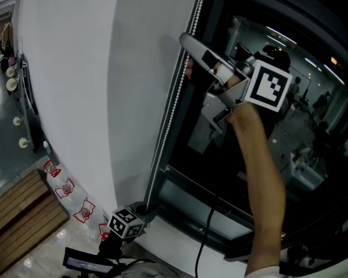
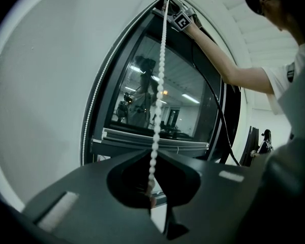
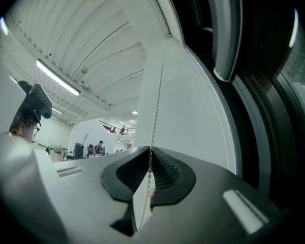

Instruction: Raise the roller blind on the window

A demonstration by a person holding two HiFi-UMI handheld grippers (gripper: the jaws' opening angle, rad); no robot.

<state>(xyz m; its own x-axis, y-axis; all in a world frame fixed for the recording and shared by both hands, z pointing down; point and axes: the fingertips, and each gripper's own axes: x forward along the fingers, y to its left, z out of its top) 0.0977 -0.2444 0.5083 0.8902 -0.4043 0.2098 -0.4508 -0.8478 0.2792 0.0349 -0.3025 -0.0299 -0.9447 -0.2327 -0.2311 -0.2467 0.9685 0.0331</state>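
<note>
Clamped on chain twice
Shut on it low with left gripper, high with right gripper, beside window; cut off at top of head view.

- bead chain hangs just beside the window frame; tight squeeze between them
- wall left of it: open room to pass
- my cable dangles across the sill under my right arm

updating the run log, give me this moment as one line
left gripper: shut on chain, low | right gripper: shut on chain, high | chain: runs straight between them
</note>
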